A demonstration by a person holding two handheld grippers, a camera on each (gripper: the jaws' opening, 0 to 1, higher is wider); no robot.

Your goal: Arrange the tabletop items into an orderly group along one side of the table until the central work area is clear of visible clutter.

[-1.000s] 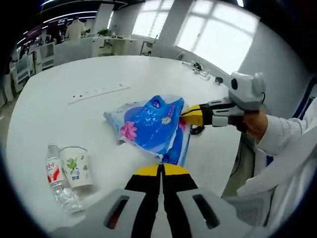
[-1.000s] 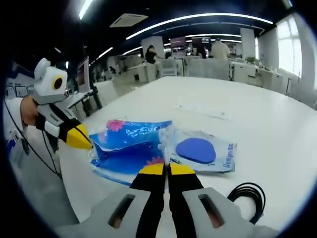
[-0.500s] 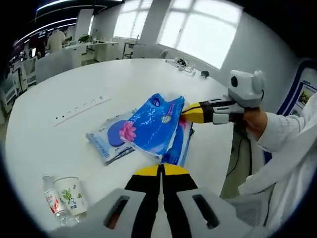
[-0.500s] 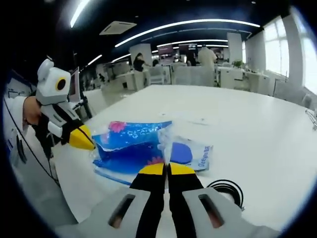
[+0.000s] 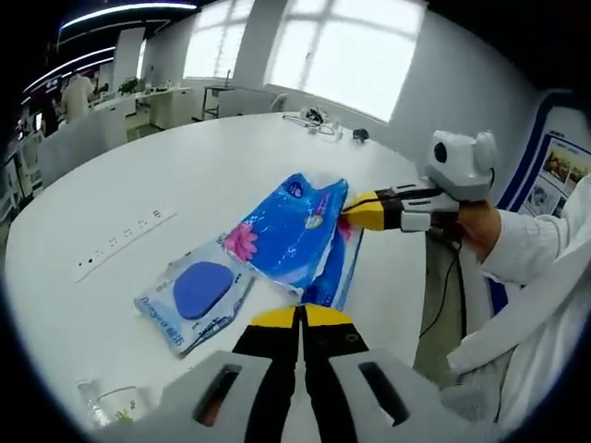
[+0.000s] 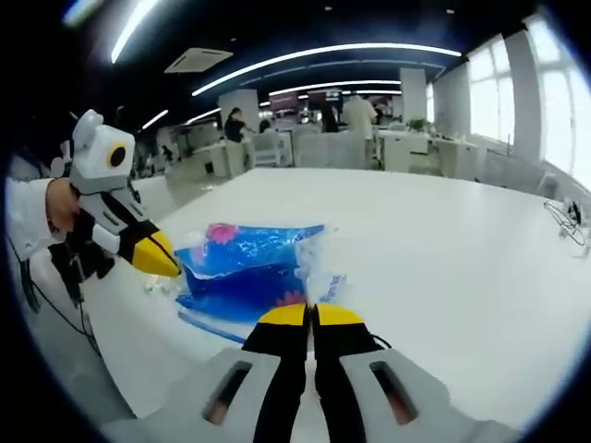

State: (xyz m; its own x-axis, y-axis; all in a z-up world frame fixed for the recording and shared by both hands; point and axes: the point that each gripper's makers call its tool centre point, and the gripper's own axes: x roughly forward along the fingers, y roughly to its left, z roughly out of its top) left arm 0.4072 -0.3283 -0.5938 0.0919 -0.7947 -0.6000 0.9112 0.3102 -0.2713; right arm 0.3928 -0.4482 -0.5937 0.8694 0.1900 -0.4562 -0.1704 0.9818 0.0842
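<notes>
Both hand-held grippers, left (image 5: 300, 318) and right (image 5: 355, 210), have carried the blue bag (image 5: 291, 235) sideways, pinching opposite ends above the bench (image 5: 185, 175). Thin plastic could slip out.

I see a big white rounded counter (image 5: 185, 175). Lying on it: a clear packet with a blue oval pad (image 5: 194, 295), a white power strip (image 5: 125, 245) well apart, and cables (image 5: 323, 125) at the far edge. A bottle and paper cup (image 5: 115, 406) sit near my edge.

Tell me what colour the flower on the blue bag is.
Pink: the flower on the blue bag, clearest in the left gripper view.
</notes>
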